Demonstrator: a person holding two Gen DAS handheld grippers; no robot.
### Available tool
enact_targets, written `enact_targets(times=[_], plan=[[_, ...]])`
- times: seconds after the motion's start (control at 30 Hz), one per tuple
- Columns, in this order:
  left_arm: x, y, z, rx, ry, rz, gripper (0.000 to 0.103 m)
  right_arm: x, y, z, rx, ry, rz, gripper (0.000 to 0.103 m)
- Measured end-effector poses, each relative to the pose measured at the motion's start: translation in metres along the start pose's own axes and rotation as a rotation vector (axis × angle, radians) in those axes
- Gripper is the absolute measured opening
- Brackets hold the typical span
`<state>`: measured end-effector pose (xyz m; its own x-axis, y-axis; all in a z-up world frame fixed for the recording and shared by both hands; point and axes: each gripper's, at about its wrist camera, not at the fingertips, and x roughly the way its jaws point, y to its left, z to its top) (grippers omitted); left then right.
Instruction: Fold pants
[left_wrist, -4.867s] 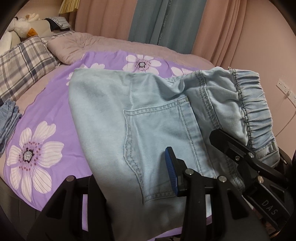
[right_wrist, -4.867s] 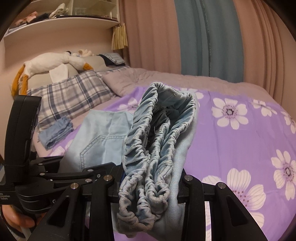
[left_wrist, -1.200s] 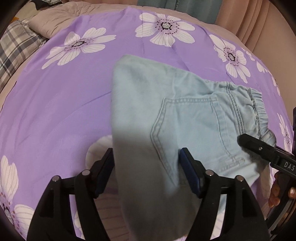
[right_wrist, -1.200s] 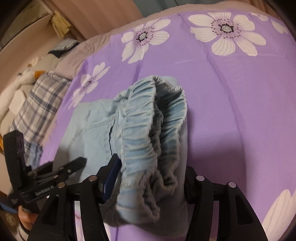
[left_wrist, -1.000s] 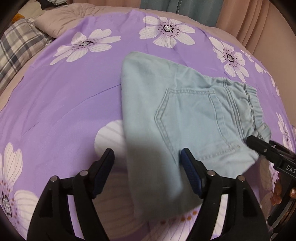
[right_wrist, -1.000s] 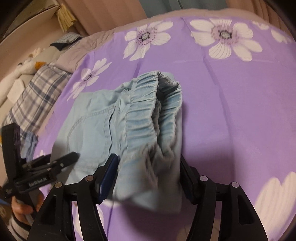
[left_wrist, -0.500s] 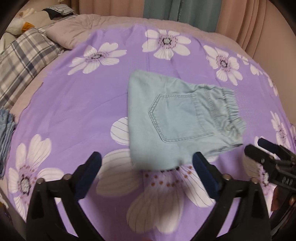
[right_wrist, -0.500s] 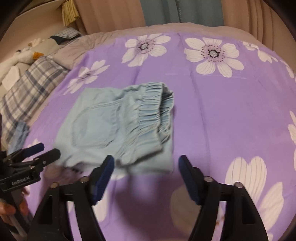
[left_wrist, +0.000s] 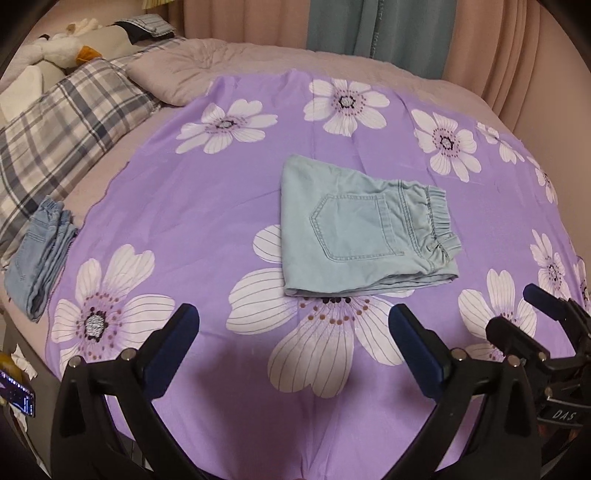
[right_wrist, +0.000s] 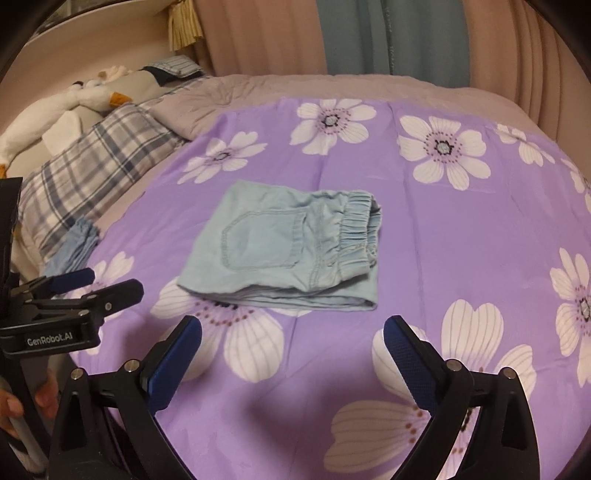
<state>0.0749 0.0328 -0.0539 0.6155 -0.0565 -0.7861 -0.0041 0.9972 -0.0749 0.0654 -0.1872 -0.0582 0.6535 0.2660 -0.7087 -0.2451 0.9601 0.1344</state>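
Pants (left_wrist: 364, 232) lie folded at frame centre on the purple flowered sheet (left_wrist: 192, 206), pocket side up, waistband to the right. Left tongs (left_wrist: 293, 325) and right tongs (right_wrist: 291, 334) both spread wide, empty, low in frame, clear of the denim. Another blue garment (left_wrist: 38, 251) at left edge, probably jeans.

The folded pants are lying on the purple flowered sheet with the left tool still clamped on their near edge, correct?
Not quite. The folded pants do lie on the purple flowered sheet, but the left tool is open and clear of them, as the left wrist view shows.
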Motion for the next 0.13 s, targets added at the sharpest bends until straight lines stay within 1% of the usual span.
enact_targets(times=[0.13], plan=[[-0.0088, -0.0019, -0.0026, -0.002, -0.005, 0.0, 0.103, -0.0077, 0.0046, -0.0026, -0.001, -0.012, 0.0, 0.098]])
